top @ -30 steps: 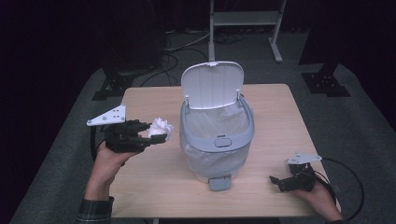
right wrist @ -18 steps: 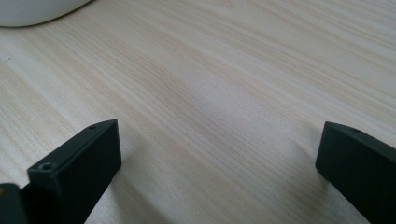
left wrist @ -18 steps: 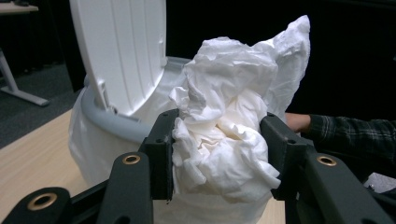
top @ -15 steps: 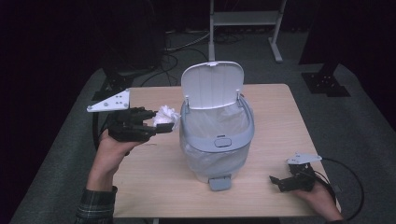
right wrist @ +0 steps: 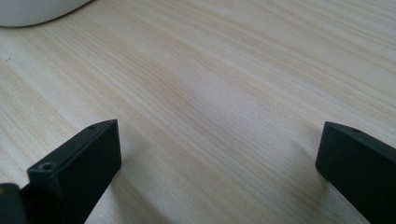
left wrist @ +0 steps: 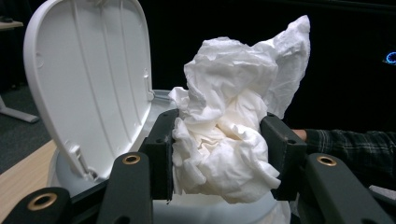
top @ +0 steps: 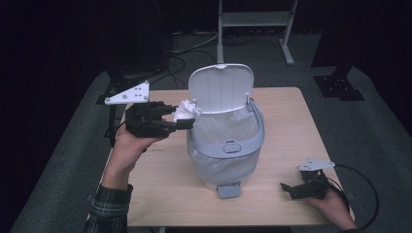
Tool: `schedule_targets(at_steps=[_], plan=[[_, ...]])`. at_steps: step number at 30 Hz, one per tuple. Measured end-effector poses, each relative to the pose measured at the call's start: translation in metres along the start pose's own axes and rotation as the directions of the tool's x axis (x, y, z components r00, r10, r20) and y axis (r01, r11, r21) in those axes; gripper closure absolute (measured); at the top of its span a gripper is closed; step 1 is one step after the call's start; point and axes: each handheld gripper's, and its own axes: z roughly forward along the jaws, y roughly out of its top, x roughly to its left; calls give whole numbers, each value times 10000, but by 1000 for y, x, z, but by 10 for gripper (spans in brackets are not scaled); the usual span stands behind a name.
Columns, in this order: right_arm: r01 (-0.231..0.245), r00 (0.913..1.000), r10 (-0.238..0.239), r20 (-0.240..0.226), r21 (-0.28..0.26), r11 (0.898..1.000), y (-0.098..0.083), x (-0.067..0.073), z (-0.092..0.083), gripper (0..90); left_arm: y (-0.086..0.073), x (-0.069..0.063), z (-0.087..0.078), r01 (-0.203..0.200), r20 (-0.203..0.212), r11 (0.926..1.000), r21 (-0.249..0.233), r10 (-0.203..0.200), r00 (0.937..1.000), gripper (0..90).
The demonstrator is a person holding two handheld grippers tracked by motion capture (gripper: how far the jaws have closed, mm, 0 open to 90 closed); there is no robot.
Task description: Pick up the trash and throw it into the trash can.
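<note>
A big light wooden table [top: 160, 194] stands in a dark room. In the middle of it sits a pale grey plastic bin [top: 226, 145] with a thin plastic bag liner inside. Its white oval lid [top: 221, 87] stands up, so the mouth of the bin is open.

The left gripper [top: 187, 119] is up in the air at the left rim of the bin, level with the top. Its jaws are partly closed and squeeze a crumpled ball of white tissue paper [left wrist: 229, 140]. In the left gripper view the paper bulges out above and below the two black jaws, and the lid [left wrist: 88, 84] rises just behind it on the left.

The paper looks very light and soft. It squashes easily and will not break. It is best held around its thick middle, as it is now, because a loose corner could tear or slip out. I think the next step is to bring it over the open bin and let go.

The right gripper [top: 291, 188] rests low on the table near the front right corner, well away from the bin. Its jaws are wide apart with nothing between them, just bare wood [right wrist: 210, 93].
</note>
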Motion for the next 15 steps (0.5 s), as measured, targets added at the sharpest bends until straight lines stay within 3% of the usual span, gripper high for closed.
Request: schedule_targets(at_steps=[15], plan=[[2,10000,-2,0,2,10000,0,0,0,0,15,10,33,-31,260,9999,120,28,9997,526]])
